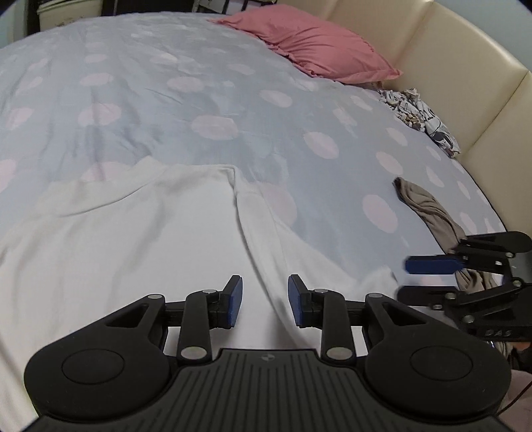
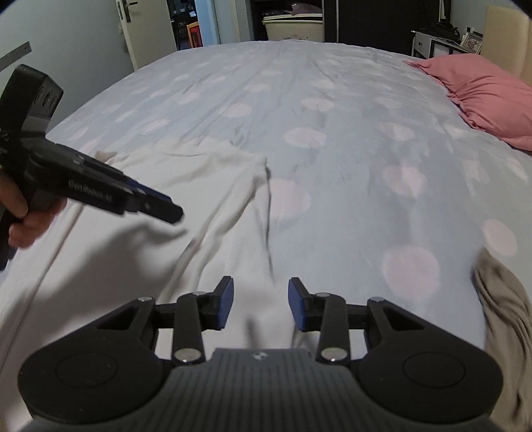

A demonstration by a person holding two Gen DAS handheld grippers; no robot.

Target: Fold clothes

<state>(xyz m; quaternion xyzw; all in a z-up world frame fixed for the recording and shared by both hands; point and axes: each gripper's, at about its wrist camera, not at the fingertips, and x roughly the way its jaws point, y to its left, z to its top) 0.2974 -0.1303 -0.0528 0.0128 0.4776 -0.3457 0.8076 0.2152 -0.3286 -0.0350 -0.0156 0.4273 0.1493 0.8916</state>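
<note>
Both grippers are hovering over a white garment (image 1: 133,232) that's spread out soft and wrinkly on the bed (image 1: 199,99), no contact with it that I can see. The left gripper (image 1: 265,300) has its blue-padded fingers spread with nothing between them, and the garment runs right under and ahead of them, with a long raised fold line starting between the fingertips and heading away. The right gripper (image 2: 260,304) is in the same state: fingers apart, empty, white cloth below and to the left of them, bare duvet ahead and to the right. The duvet cover is pale blue with big faded pink dots, a bit creased. Off to the right of the right fingers there's a crumpled taupe garment (image 2: 505,305), thin and limp looking. The left view also picks up a small scrunched patterned cloth (image 1: 419,113) far ahead-right against the cream padded headboard (image 1: 449,50), which the right view doesn't really show. A pink pillow (image 1: 319,50) with a ruffled edge sits far ahead of the fingers in both. The right view shows a hand (image 2: 26,212) gripping the left gripper's handle, plus a door (image 2: 146,30) at the far end.
</note>
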